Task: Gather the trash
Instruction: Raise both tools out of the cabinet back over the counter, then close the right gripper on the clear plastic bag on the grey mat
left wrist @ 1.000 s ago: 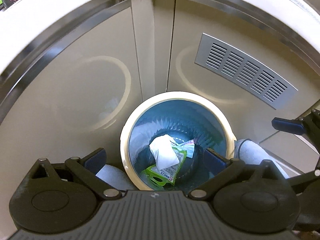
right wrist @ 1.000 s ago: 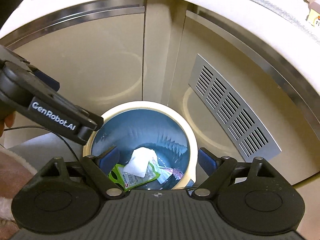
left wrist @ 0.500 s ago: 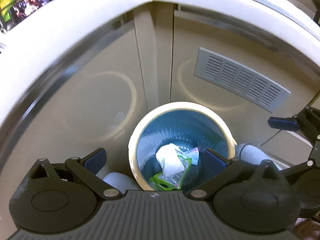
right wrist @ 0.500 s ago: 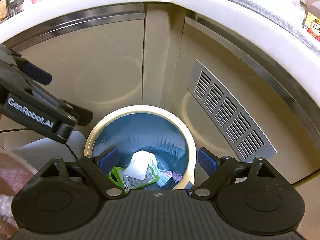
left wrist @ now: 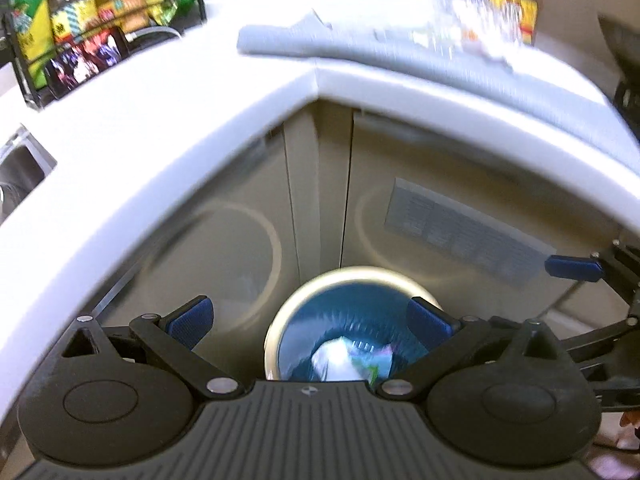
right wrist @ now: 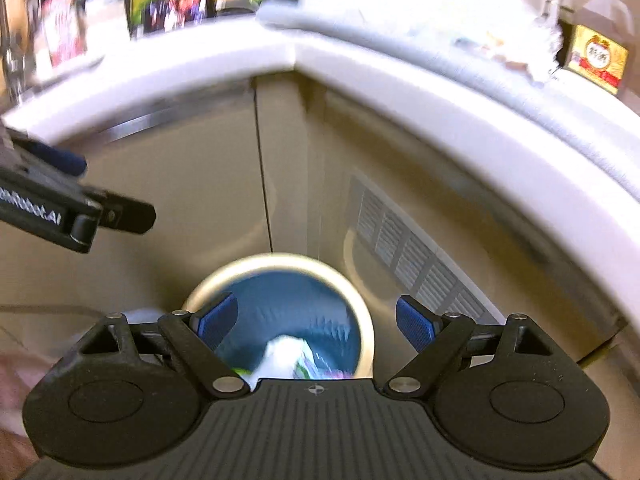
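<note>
A round bin (left wrist: 304,292) (right wrist: 352,284) with a cream rim and a blue liner stands on the floor in the cabinet corner. Inside lie a white crumpled tissue (left wrist: 334,360) (right wrist: 280,356) and a green wrapper (right wrist: 310,362), partly hidden by the gripper bodies. My left gripper (left wrist: 310,320) hangs open above the bin with nothing between its blue pads. The right gripper (right wrist: 316,322) is open as well and holds nothing. Each gripper shows at the edge of the other's view: the right (left wrist: 576,270), the left (right wrist: 72,208).
A white countertop (left wrist: 160,128) (right wrist: 440,80) wraps around the corner above beige cabinet doors with a vent grille (right wrist: 416,248). On it sit a rack of bottles and packets (left wrist: 80,12), a grey mat (left wrist: 400,52), scattered litter (right wrist: 516,52) and a brown bottle (right wrist: 600,40).
Both grippers have risen and tilted up. The bin has sunk low in both views, and the countertop with its bottles has come into sight. Both stay open.
</note>
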Available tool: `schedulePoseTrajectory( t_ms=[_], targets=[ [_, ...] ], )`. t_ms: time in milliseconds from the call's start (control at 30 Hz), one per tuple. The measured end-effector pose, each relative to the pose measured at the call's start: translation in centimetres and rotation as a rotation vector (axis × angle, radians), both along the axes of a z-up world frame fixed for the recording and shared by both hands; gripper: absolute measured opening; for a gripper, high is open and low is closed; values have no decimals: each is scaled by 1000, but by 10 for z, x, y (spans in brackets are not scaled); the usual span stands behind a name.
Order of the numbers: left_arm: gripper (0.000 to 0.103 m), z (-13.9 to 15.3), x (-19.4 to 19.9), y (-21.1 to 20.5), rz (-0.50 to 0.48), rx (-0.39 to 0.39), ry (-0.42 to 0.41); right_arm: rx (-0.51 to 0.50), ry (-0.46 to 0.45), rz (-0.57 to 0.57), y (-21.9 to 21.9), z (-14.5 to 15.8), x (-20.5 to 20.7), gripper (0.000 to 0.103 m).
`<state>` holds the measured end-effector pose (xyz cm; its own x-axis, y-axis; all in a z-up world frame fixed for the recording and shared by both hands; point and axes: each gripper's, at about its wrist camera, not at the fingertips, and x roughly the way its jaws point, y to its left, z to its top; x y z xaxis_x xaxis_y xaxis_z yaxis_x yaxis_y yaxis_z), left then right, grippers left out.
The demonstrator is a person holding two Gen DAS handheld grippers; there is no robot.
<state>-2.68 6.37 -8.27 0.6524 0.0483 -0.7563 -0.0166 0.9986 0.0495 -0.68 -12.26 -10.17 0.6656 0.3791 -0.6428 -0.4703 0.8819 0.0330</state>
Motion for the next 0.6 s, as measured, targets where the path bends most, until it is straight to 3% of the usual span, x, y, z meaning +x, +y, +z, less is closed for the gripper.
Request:
schedulePoseTrajectory(
  t_ms=[233,367,500,600],
  targets=[
    [103,54,6,9,25,6,-132,86,-211,11,-30,71,7,92],
    [103,78,19,12,43,30,-192,97,-351,-84,-50,105,34,96],
    [103,95,36,15,48,-3,-219,121,-387,-199,-70,120,75,97],
    [103,102,48,13,48,-16,-225,150,-365,-283,-86,119,112,97]
  ],
)
